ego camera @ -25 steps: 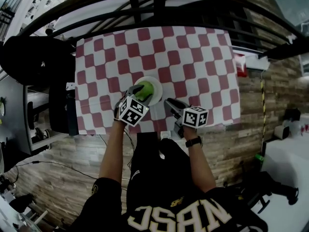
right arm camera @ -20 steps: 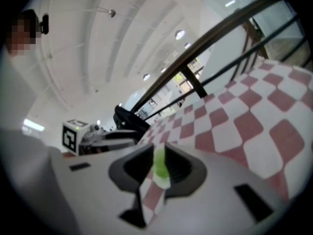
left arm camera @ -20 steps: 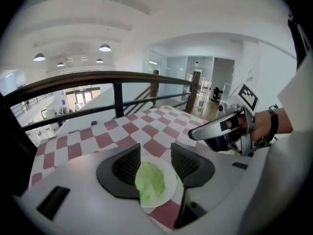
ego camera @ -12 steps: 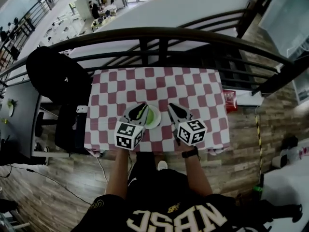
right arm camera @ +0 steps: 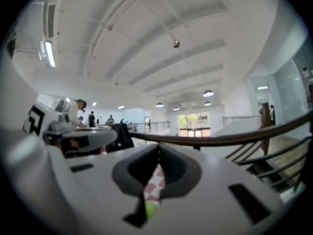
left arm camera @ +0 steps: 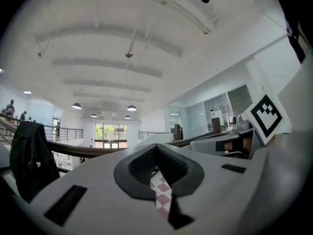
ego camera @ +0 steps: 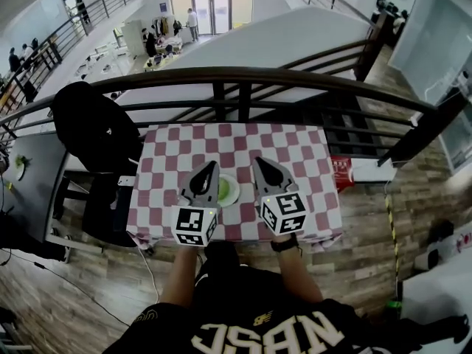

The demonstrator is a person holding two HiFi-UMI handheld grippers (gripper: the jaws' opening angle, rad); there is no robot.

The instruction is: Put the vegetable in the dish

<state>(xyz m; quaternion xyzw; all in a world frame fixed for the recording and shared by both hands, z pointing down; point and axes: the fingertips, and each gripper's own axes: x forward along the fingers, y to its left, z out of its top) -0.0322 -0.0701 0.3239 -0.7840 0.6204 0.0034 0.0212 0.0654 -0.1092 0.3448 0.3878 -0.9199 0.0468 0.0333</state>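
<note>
A green vegetable (ego camera: 223,189) lies in a small white dish (ego camera: 231,198) on the red-and-white checked table (ego camera: 295,147), near its front edge. My left gripper (ego camera: 212,164) is raised just left of the dish, jaws shut with nothing in them. My right gripper (ego camera: 257,160) hangs just right of the dish, also shut and empty. In the left gripper view the shut gripper (left arm camera: 156,148) points out over the railing, and only a sliver of checked cloth (left arm camera: 162,196) shows through the gap. In the right gripper view the gripper (right arm camera: 159,147) leaves a slit showing cloth and a green speck (right arm camera: 151,210).
A dark curved railing (ego camera: 243,76) runs along the table's far side. A black chair with a dark jacket (ego camera: 96,135) stands at the table's left. A red box (ego camera: 342,172) sits just off the table's right edge. The person's arms (ego camera: 289,260) reach in from below.
Both grippers have lifted up and away from the dish and their jaws have closed. The head view has tilted up, so the table looks smaller and farther. The vegetable stays in the dish.
</note>
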